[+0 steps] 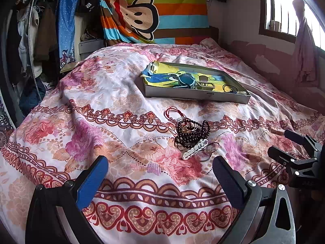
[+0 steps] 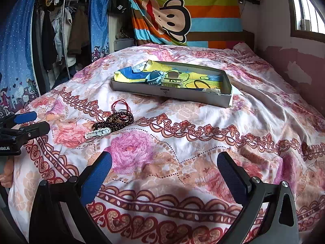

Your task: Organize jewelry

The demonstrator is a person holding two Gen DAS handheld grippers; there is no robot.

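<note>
A pile of jewelry lies on the floral bedspread: dark bead strands [image 1: 192,133] [image 2: 117,121], a red cord [image 1: 172,112] [image 2: 119,104], a white clip [image 1: 194,151] [image 2: 97,133] and thin metal rings [image 1: 207,152]. A flat grey box [image 1: 195,96] [image 2: 170,94] lined with yellow-blue paper holds a blue watch [image 1: 185,80], a clip and a black loop. My left gripper [image 1: 160,166] is open and empty, just short of the pile. My right gripper [image 2: 164,162] is open and empty over bare bedspread, right of the pile.
A clothes rack [image 2: 61,26] and blue curtain [image 1: 66,20] stand at the left. A striped monkey cloth [image 1: 154,12] hangs at the bed's head. A wall with a window [image 1: 284,10] runs along the right.
</note>
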